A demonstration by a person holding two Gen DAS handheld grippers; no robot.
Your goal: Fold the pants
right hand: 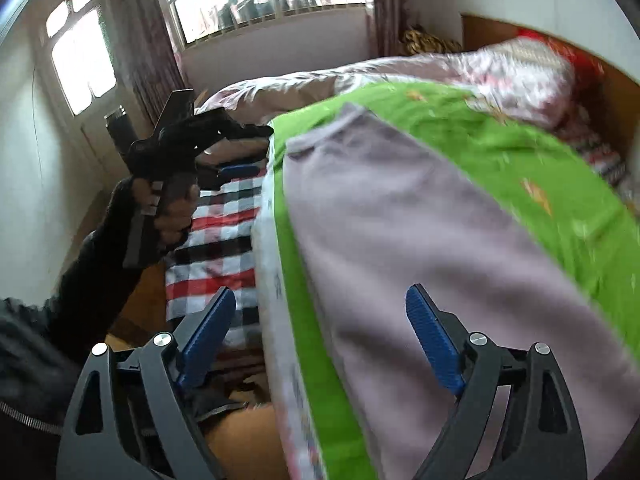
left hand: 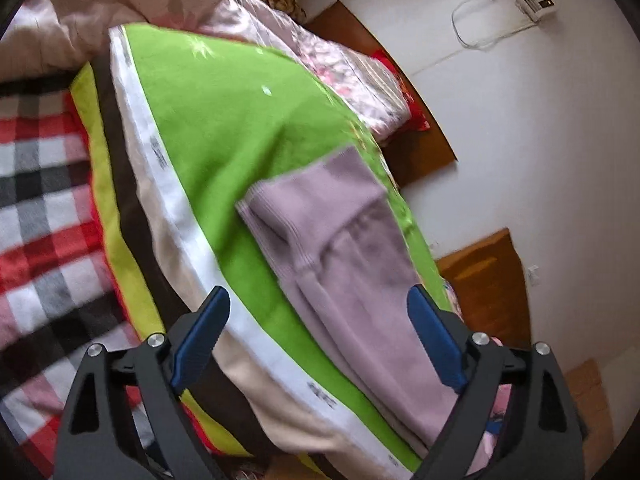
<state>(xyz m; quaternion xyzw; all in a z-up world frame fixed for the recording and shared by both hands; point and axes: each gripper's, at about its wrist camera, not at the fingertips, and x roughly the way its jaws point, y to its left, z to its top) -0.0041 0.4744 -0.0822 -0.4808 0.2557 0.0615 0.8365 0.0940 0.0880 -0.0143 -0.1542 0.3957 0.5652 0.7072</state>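
We see a bed spread with a green blanket (left hand: pixel 240 128), white-bordered along its edge, filling the left wrist view from 10 o'clock down to 5 o'clock. A pinkish floral quilt (left hand: pixel 132 4) is heaped beyond it at 11 o'clock, and a red, black and white checked cloth (left hand: pixel 44 208) lies at 9 o'clock.

The mauve pants (left hand: pixel 340 264) lie on the blanket, running from the centre toward 5 o'clock; the ribbed waistband sits near the centre, with one layer turned over it. In the right wrist view the pants (right hand: pixel 420 260) fill the middle.

Our left gripper (left hand: pixel 318 312) has its blue fingers spread wide, holding nothing; the pants pass between them, though we cannot tell whether they touch. Our right gripper (right hand: pixel 320 312) is likewise wide apart and holding nothing, above the cloth. The other tool shows at 9 o'clock.
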